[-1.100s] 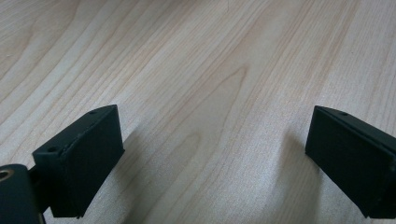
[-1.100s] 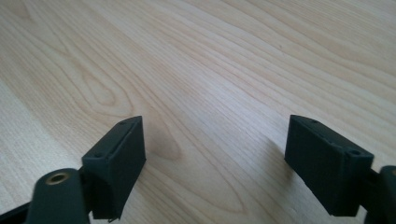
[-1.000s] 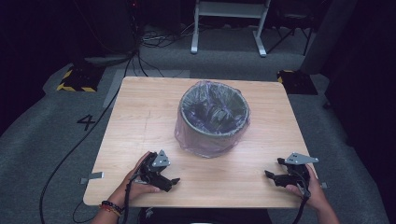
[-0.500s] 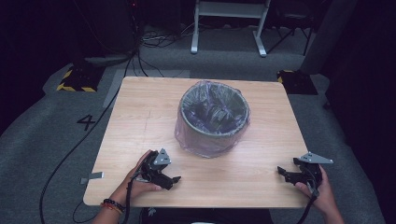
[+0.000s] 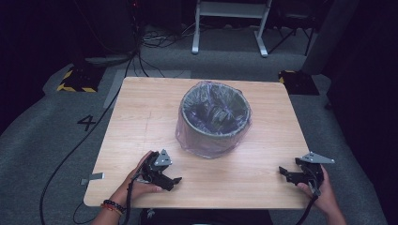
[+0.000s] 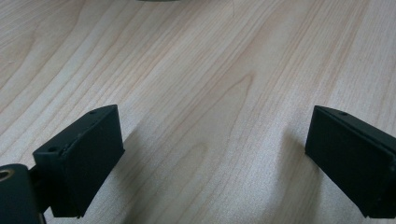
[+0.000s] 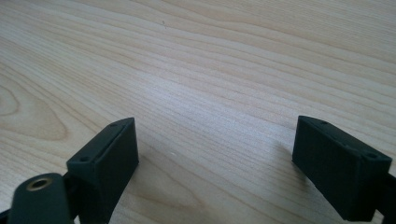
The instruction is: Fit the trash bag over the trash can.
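Observation:
A grey waste bin (image 5: 213,119) lined with a clear plastic bag stands upright in the middle of the wooden table (image 5: 141,117). My left gripper (image 5: 174,181) rests on the table near the front edge, left of the bin, held by a hand with a bead bracelet. Its jaws are wide apart over bare wood (image 6: 210,140). My right gripper (image 5: 283,171) sits at the table's front right corner, pointing left. Its jaws also stand wide apart with nothing between them, over bare wood (image 7: 215,116).
A strip of tape (image 5: 91,178) sticks out at the table's front left edge. A black cable (image 5: 75,145) runs across the grey carpet on the left. A white frame stand (image 5: 230,23) and yellow-black floor blocks (image 5: 75,79) lie beyond the table.
My right gripper has moved right and toward the front, out to the table's right corner. The left gripper has stayed in place.

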Available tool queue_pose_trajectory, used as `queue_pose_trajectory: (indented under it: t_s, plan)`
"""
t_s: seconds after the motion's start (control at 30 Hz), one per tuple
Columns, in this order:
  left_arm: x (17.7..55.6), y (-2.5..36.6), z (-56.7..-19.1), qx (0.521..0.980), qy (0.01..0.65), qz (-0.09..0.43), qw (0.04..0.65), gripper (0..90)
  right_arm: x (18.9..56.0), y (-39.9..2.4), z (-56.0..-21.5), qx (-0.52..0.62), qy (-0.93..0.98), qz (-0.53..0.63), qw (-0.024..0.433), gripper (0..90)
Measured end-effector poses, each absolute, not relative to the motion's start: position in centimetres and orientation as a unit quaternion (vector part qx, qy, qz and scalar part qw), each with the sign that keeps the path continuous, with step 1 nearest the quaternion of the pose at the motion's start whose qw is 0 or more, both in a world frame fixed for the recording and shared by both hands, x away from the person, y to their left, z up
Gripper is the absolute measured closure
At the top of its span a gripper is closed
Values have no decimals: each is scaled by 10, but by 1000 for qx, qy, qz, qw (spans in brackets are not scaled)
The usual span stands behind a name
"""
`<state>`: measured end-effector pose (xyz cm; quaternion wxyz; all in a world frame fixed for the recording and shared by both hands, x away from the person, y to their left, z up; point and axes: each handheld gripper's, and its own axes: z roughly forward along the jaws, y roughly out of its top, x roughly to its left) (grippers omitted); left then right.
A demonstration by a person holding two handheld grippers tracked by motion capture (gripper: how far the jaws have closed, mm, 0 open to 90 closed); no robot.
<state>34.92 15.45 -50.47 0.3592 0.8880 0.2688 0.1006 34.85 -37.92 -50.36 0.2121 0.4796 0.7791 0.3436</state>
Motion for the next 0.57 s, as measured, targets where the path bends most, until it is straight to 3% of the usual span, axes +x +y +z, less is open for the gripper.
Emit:
queue_pose_trajectory:
  t_s: [0.57]
  plan:
    - [354, 153, -505, 893, 252, 94, 360, 35, 347, -379, -504, 482, 778, 342, 214, 142]
